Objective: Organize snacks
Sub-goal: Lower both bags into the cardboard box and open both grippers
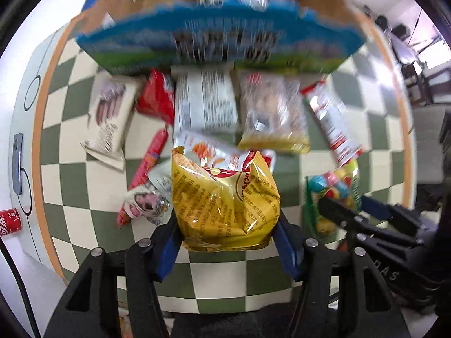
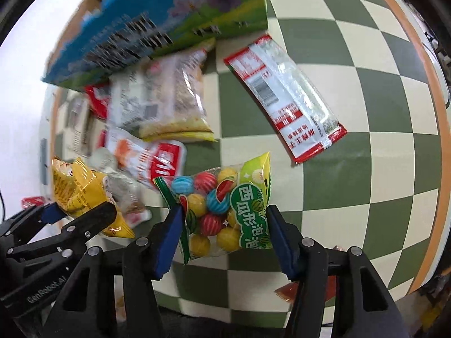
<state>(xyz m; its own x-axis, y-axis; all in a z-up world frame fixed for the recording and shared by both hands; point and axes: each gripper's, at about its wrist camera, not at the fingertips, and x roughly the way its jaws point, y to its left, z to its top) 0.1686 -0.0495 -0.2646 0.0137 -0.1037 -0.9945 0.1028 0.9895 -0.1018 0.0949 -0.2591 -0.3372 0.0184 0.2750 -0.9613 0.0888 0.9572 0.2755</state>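
Yellow snack bag (image 1: 225, 197) pinched between left fingers (image 1: 284, 242); gumball bag (image 2: 225, 211) clamped between right fingers (image 2: 169, 236).

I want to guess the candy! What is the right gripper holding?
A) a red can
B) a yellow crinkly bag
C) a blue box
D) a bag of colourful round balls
D: the right gripper has its blue pads pressed on both sides of the bag of colourful balls.

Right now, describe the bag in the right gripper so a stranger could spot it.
Start at the blue box on the checkered table. Nearest the camera, the right gripper pinches a clear bag of gumballs, the only one showing striped, coloured balls and a green label.
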